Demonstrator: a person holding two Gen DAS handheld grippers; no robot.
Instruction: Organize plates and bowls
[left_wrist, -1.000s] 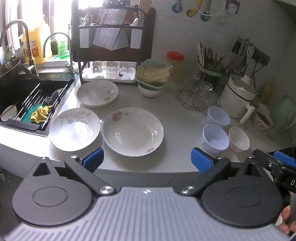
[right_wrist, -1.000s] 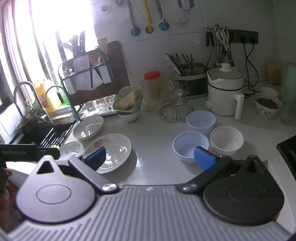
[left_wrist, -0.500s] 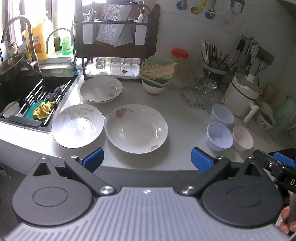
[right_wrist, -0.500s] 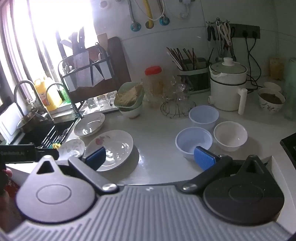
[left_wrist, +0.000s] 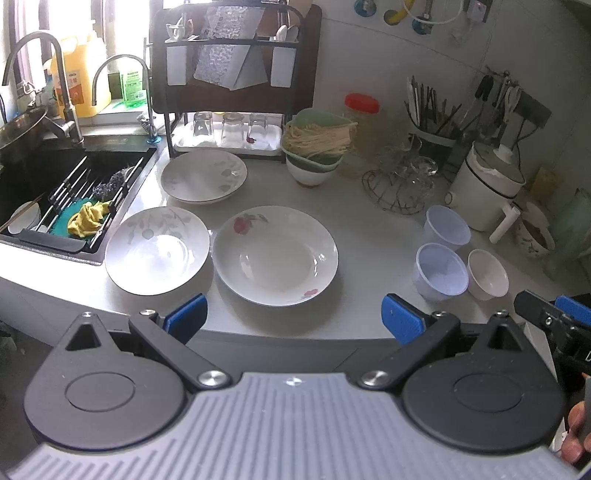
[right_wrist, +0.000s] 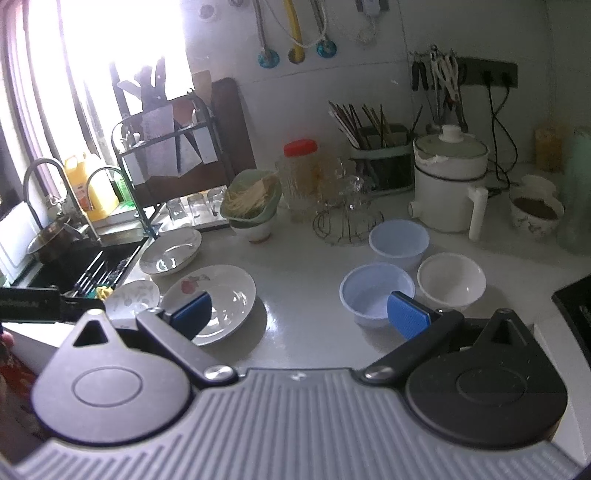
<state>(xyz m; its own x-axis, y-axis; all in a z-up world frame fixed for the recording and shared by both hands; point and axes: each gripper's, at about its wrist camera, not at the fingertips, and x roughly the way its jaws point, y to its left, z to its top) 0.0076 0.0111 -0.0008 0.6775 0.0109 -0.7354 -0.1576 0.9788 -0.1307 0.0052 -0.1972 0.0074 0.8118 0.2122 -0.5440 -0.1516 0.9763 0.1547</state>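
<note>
Three white plates lie on the counter: one with a red flower (left_wrist: 275, 254) in the middle, one with grey leaves (left_wrist: 157, 250) to its left, one (left_wrist: 204, 175) behind. Two pale blue bowls (left_wrist: 441, 271) (left_wrist: 447, 227) and a white bowl (left_wrist: 487, 274) stand at the right. My left gripper (left_wrist: 293, 319) is open and empty, hovering at the counter's front edge before the flower plate. My right gripper (right_wrist: 299, 314) is open and empty, above the counter between the flower plate (right_wrist: 214, 301) and the near blue bowl (right_wrist: 375, 293).
A sink (left_wrist: 55, 192) with a rack and yellow cloth lies at the left. A dish rack (left_wrist: 236, 85) with glasses, a green basket of noodles (left_wrist: 317, 142), a jar, a wire stand (left_wrist: 400, 184), a utensil holder and a white cooker (left_wrist: 487, 186) line the back wall.
Both grippers have moved forward a little toward the counter, so the plates and bowls look slightly nearer. Both stay open and empty.
</note>
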